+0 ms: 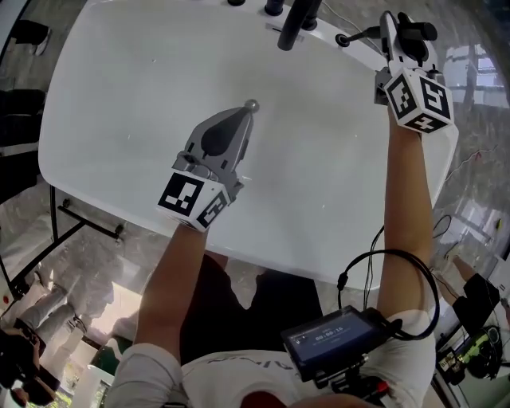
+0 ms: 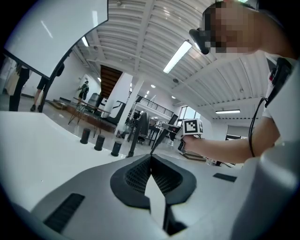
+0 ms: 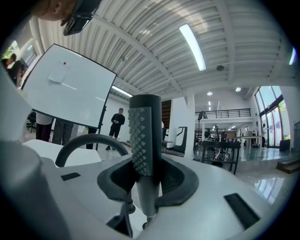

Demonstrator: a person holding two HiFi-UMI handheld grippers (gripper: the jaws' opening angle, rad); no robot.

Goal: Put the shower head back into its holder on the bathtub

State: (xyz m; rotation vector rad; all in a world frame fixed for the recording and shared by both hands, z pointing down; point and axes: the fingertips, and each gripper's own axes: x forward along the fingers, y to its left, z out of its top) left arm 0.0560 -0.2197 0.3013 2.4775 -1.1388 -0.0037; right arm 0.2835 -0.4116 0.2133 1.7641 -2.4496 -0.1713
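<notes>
A person leans over a glossy white oval bathtub [image 1: 319, 175]. The right claw [image 3: 147, 165], reaching to the tub's far right rim, is closed on the handle of a grey stick-shaped shower head [image 3: 142, 126]. The shower head has a strip of rubber nubs down one face and stands upright between the jaws. A black flexible hose [image 3: 89, 143] arches away beside it. The left claw [image 1: 249, 110] hovers over the middle of the tub, jaws together, holding nothing.

The shower head is not yet in its holder. The holder is probably among the fittings on the far rim, near the tall black tap spout [image 1: 293, 24] and the small black knobs [image 1: 274, 7]. From here I cannot tell which fitting it is.

Several things could go wrong:
- **Twisting:** The handle is round and smooth and is pinched at only one spot. If the hose pulls sideways as the arm reaches, the shower head could turn in the grip and meet the holder at an angle.
- **Jamming:** A tilted handle would likely catch on the lip of the holder rather than slide in.
- **Dropping:** If the claw lets go before the handle is seated, the shower head would fall onto the slick tub and slide, dragged by its hose.
- **Snagging:** The fittings stand close together, so the hose loop could catch on the spout or a knob.
- **No support:** The left claw is well away from the fittings, so nothing steadies the hose.
</notes>
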